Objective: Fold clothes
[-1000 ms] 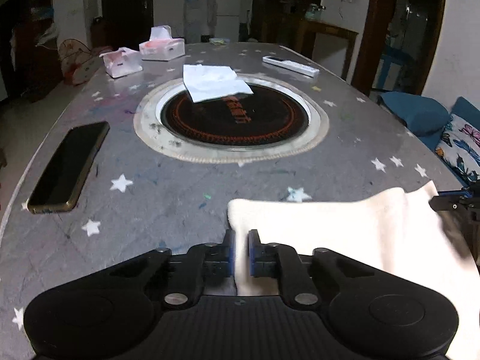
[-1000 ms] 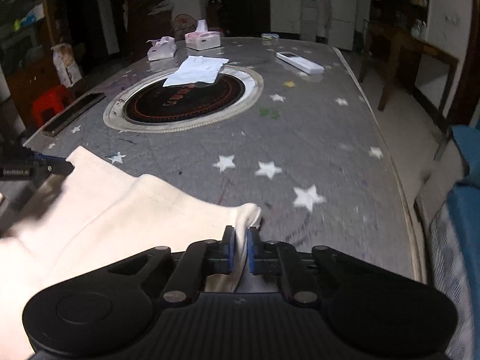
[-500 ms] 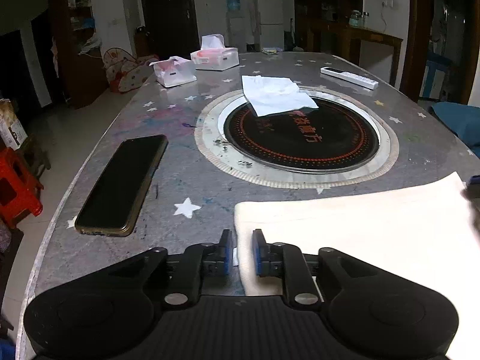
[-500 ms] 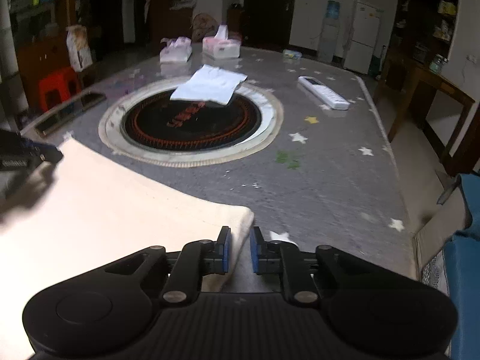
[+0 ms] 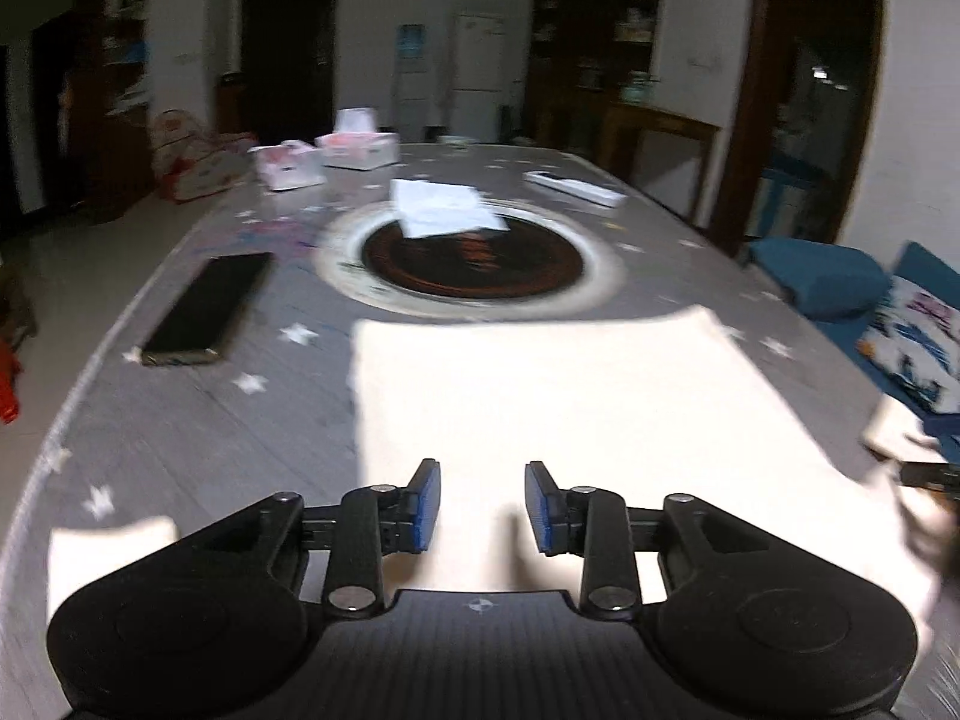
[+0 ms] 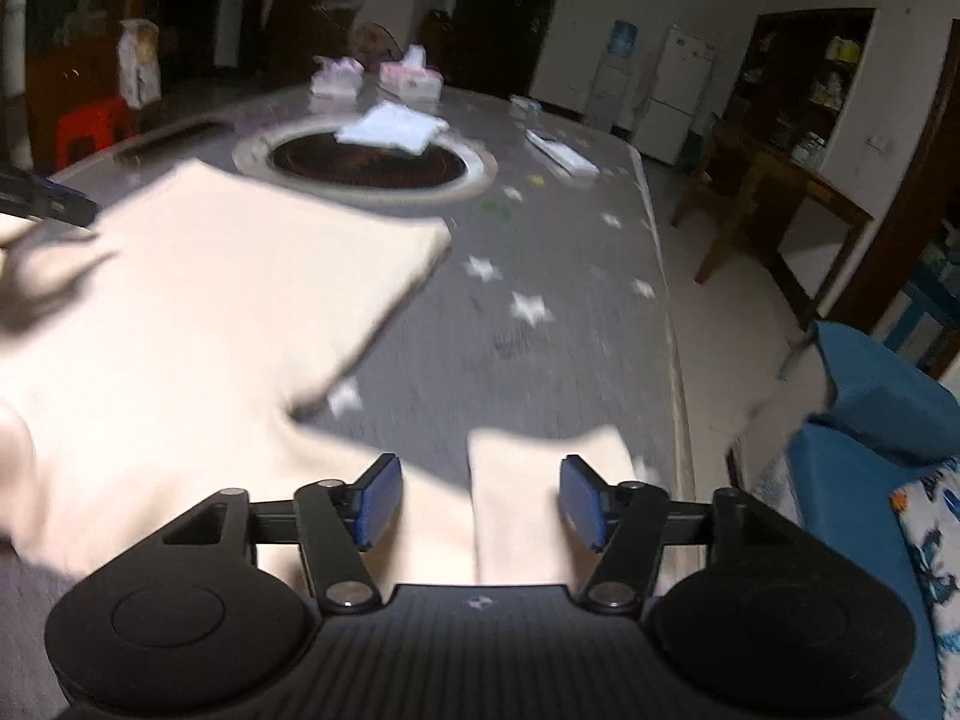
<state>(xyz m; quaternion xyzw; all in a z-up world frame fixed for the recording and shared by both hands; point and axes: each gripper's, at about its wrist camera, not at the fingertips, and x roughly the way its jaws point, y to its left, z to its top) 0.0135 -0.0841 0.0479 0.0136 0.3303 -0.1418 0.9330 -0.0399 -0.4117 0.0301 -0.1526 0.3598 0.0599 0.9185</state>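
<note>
Lying flat, cream garment (image 5: pixel 570 396) crosswise

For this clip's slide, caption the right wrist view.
Right gripper opening, nothing pinched, above the cream garment on the star-patterned table.

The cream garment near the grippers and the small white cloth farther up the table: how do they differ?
The cream garment is far larger than the white cloth. The garment lies on the grey starred table at the near edge, while the cloth rests partly over the dark round inset. The garment looks warm cream, the cloth cooler white. Both lie flat, held by neither gripper.
</note>
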